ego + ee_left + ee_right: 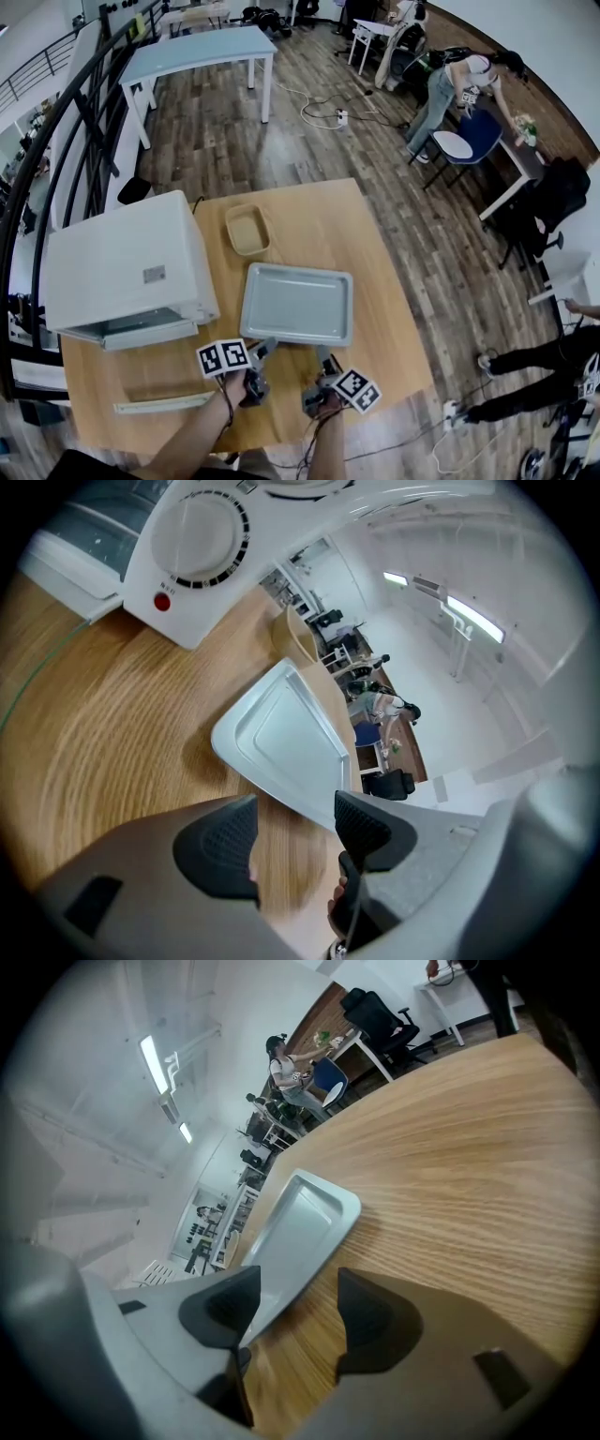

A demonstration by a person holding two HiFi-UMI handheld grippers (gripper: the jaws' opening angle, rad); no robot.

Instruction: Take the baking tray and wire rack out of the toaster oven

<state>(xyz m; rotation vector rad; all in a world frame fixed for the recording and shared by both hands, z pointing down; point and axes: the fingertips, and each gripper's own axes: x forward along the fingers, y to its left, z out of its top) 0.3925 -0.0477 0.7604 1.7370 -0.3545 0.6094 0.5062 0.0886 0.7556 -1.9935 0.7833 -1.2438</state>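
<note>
Nearest the person, at the table's front edge, the left gripper (261, 361) and the right gripper (323, 364) are held side by side, each with its jaws spread and nothing between the pads. Just ahead of both, the baking tray (298, 302) lies flat on the wooden table (384, 319), outside the white toaster oven (122, 267) that stands to its left. Beyond the tray sits a small tan dish (247, 230).

No text can be read. The small grey label (154, 274) on the toaster oven (112, 253) is too small to be made out. Only square-patterned markers are carried on the left cube (223, 357) and the right cube (357, 390).
</note>
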